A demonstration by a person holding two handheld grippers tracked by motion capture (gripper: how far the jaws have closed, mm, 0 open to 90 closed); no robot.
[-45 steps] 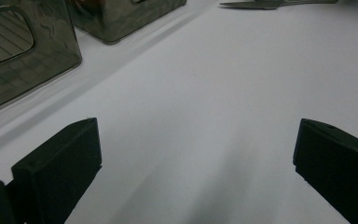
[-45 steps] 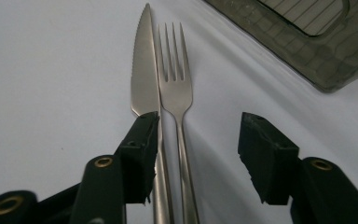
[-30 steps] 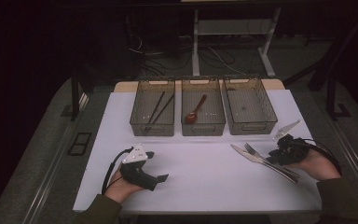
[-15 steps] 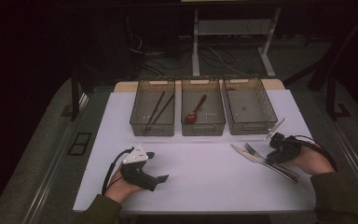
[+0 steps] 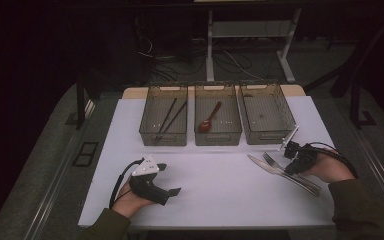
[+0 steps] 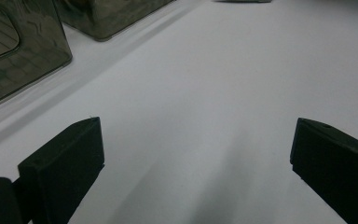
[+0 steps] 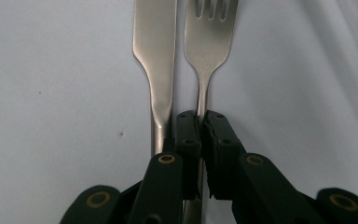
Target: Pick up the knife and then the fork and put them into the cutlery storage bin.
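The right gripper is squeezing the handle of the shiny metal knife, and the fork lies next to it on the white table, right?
Not quite. The right gripper is squeezing the thin handle of the shiny metal fork, and the shiny metal knife lies loose beside it on the white table. The right gripper view shows its jaws closed around the fork's handle.

Three bins in a row at table (image 5: 220,190) back: chopsticks (image 5: 171,114) in left bin (image 5: 164,122), spoon (image 5: 210,118) in middle bin (image 5: 218,122), right bin (image 5: 267,114); knife (image 5: 260,166) left of fork (image 5: 271,161), touching, front-right

Right tool (image 7: 200,116) closed, left tool (image 5: 172,191) wide
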